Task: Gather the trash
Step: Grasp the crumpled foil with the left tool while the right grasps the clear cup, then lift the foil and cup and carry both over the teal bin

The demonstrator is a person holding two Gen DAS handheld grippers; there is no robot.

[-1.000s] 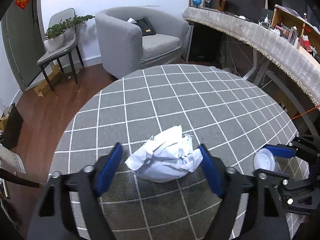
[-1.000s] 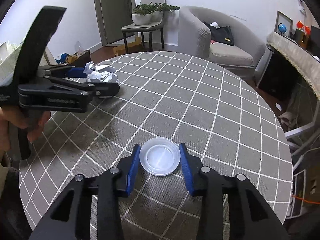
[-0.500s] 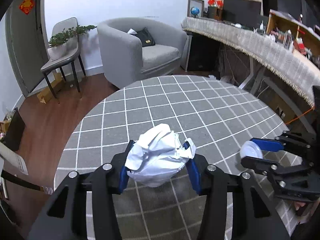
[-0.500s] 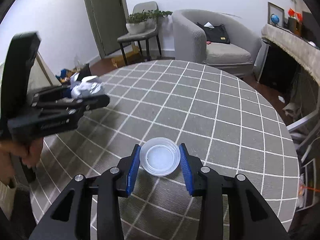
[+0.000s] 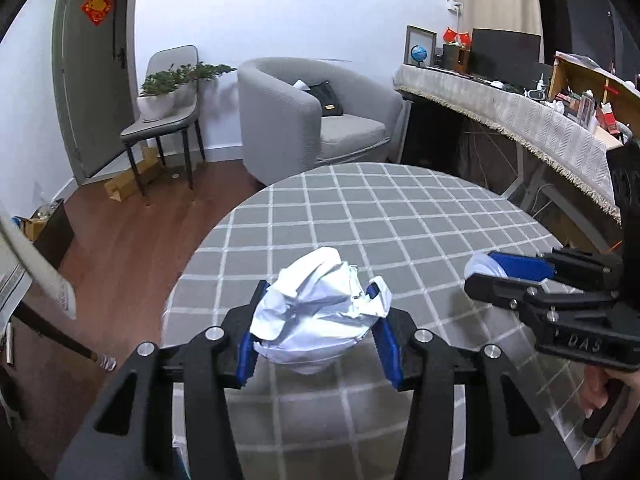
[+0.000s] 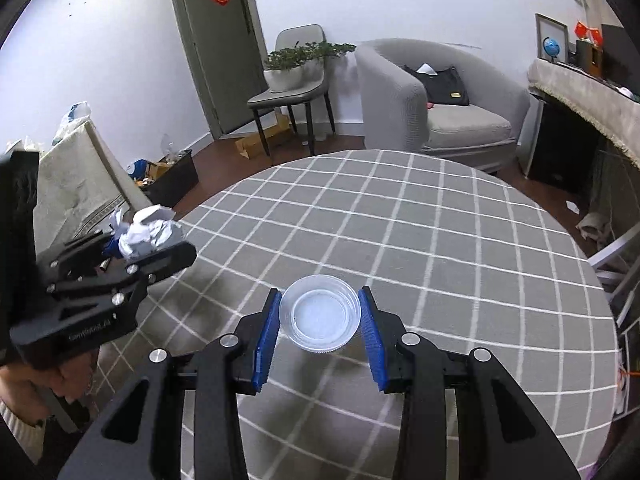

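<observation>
A crumpled ball of white paper [image 5: 316,312] sits between the blue pads of my left gripper [image 5: 316,324], which is shut on it and holds it above the round table with the grey checked cloth [image 5: 400,216]. From the right wrist view the same paper ball [image 6: 146,234] shows at the left in the left gripper [image 6: 132,248]. My right gripper [image 6: 320,320] is shut on a small clear plastic cup [image 6: 320,314], lifted off the table [image 6: 400,216]. In the left wrist view the cup [image 5: 480,266] peeks out of the right gripper [image 5: 500,272] at the right.
A grey armchair [image 5: 312,120] with a black bag stands behind the table. A chair bearing a potted plant [image 5: 168,96] is by the door. A long cloth-covered desk [image 5: 520,112] runs along the right. A dark bin with clutter [image 6: 172,176] sits on the wooden floor at left.
The left gripper closed on the paper ball and lifted it off the table, drawing back toward the table's edge. The right gripper rose slightly with the cup.
</observation>
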